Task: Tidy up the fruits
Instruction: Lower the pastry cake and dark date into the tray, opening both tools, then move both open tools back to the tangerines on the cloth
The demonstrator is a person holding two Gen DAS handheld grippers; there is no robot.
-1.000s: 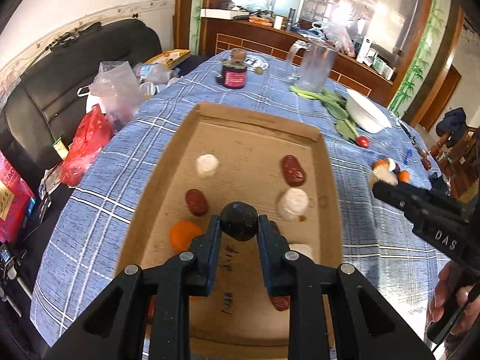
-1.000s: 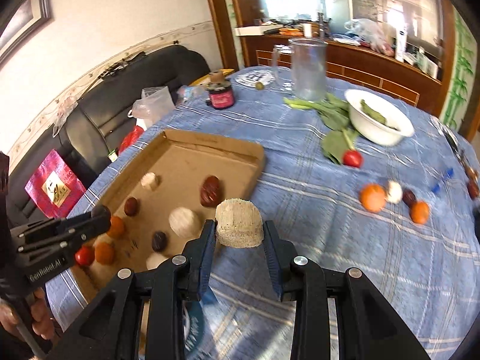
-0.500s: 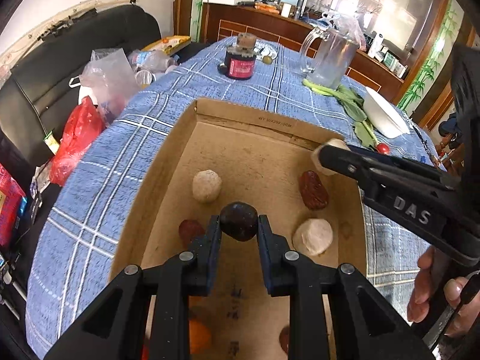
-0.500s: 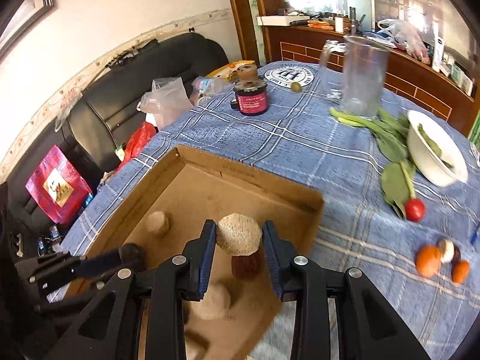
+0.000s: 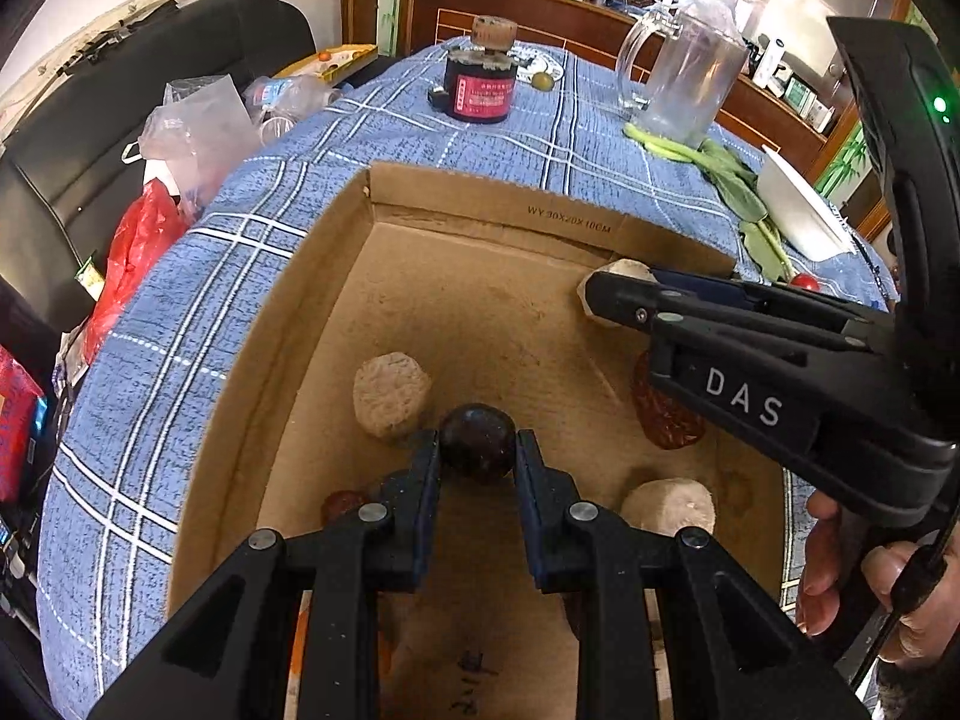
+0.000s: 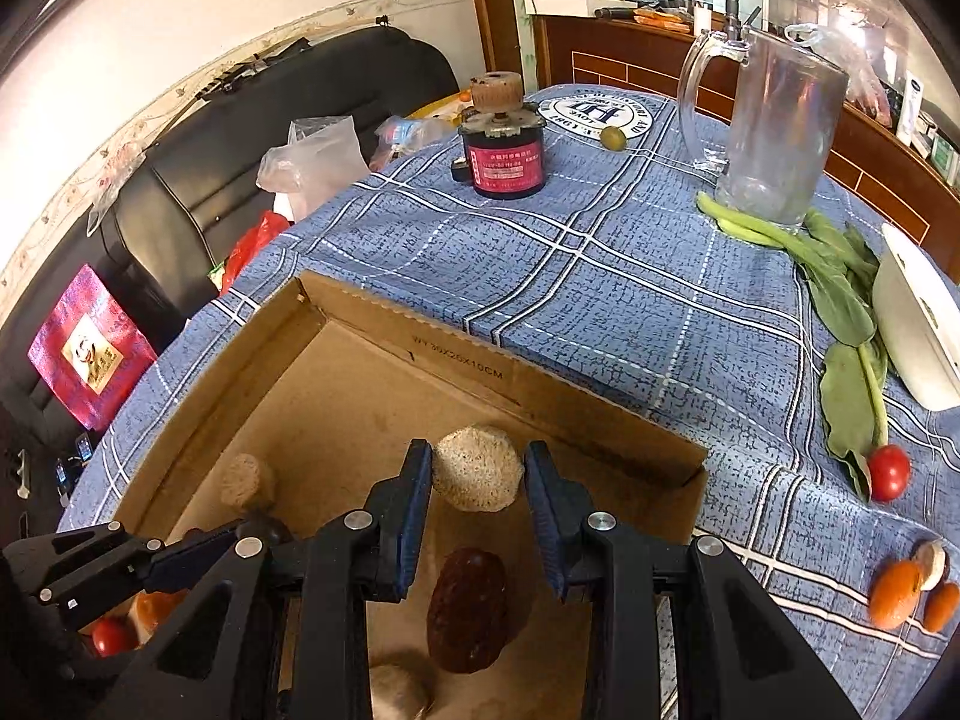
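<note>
A shallow cardboard box (image 5: 492,213) (image 6: 456,354) lies on the blue checked tablecloth. My left gripper (image 5: 477,450) is shut on a dark round fruit (image 5: 478,443) above the box floor, beside a pale round piece (image 5: 391,395). My right gripper (image 6: 477,474) is shut on a pale rough fruit (image 6: 477,468) near the box's far right corner; it shows in the left wrist view (image 5: 600,294). A dark red date (image 6: 468,609) (image 5: 666,426) and another pale piece (image 5: 669,507) lie in the box. Orange fruits (image 6: 897,591) lie on the cloth at right.
A red-labelled jar (image 6: 503,147), a glass pitcher (image 6: 774,144), leafy greens (image 6: 840,282), a white bowl (image 6: 918,330) and a red tomato (image 6: 888,471) stand beyond the box. A black sofa with plastic bags (image 6: 312,159) is left of the table.
Both grippers moved forward over the box, each still holding its fruit. The right gripper came from the cloth to the box's far right corner.
</note>
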